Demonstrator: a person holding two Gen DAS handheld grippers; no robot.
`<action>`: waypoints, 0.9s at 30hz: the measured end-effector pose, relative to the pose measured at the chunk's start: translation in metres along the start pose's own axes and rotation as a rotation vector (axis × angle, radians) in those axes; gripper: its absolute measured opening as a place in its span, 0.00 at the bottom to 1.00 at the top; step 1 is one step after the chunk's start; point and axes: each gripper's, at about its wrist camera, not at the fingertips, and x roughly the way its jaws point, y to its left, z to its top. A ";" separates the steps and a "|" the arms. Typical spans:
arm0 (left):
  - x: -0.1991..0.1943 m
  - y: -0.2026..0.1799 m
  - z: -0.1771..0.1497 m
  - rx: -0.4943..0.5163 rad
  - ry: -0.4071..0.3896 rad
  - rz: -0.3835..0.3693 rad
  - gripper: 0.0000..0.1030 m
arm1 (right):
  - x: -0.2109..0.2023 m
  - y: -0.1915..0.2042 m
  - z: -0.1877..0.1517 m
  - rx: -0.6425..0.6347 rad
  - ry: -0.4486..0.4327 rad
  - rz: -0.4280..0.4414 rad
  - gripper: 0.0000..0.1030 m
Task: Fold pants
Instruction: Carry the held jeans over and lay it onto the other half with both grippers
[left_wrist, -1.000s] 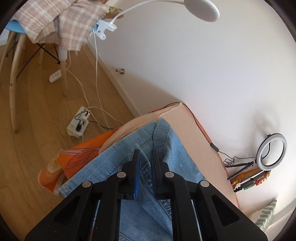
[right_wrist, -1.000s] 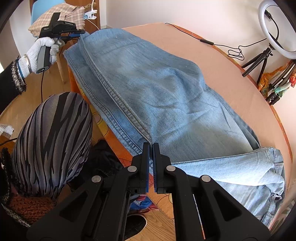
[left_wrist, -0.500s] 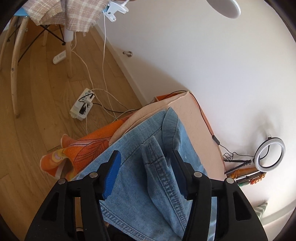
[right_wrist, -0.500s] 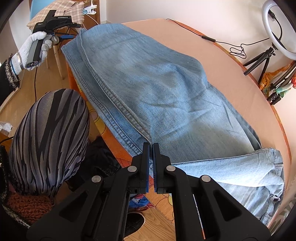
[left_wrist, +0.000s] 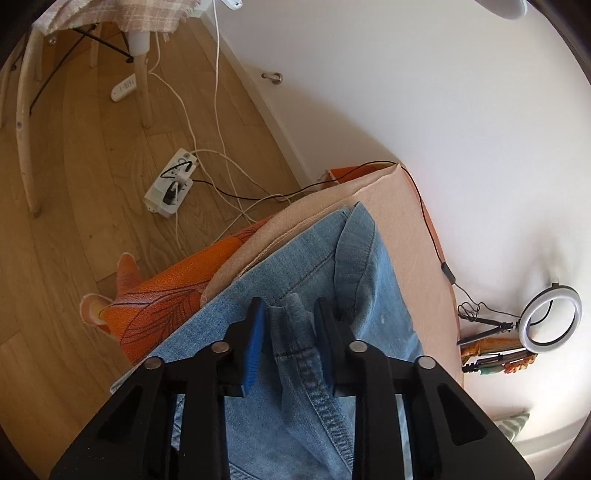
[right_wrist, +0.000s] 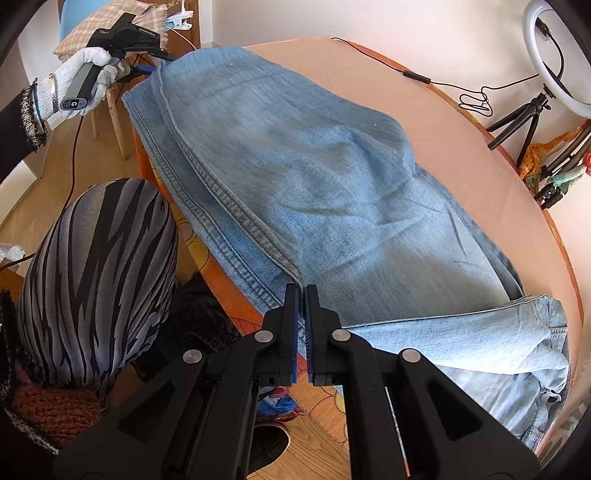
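Light blue jeans (right_wrist: 314, 166) lie flat along a table covered in peach cloth (right_wrist: 424, 122), one leg folded over at the right end. My right gripper (right_wrist: 301, 291) is shut on the jeans' stitched side seam at the near edge. At the far left end a gloved hand (right_wrist: 74, 81) holds my left gripper (right_wrist: 155, 70) at the jeans' corner. In the left wrist view my left gripper (left_wrist: 290, 306) straddles a raised fold of the jeans (left_wrist: 369, 295). Its jaws are closing, with a thin gap still showing beside the left pad.
A ring light on a tripod (right_wrist: 554, 55) and a black cable (right_wrist: 417, 77) sit at the table's far side. A knee in striped leggings (right_wrist: 99, 277) is near my right gripper. Below the table's end lie an orange cloth (left_wrist: 159, 302), a power strip (left_wrist: 170, 188) and a chair (left_wrist: 26, 110).
My left gripper let go of the jeans' corner, opened wide, tipped further down over the cloth, and is now narrowing around a raised denim fold. The right gripper has not moved.
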 end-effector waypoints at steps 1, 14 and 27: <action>0.000 0.001 -0.001 0.009 -0.013 -0.007 0.10 | 0.000 0.000 0.000 0.001 -0.002 0.000 0.04; -0.058 0.008 -0.028 0.098 -0.255 -0.038 0.05 | -0.004 0.001 -0.002 -0.004 -0.009 -0.007 0.04; -0.061 0.024 -0.039 0.154 -0.287 0.007 0.04 | -0.017 0.000 0.005 -0.023 -0.038 -0.053 0.04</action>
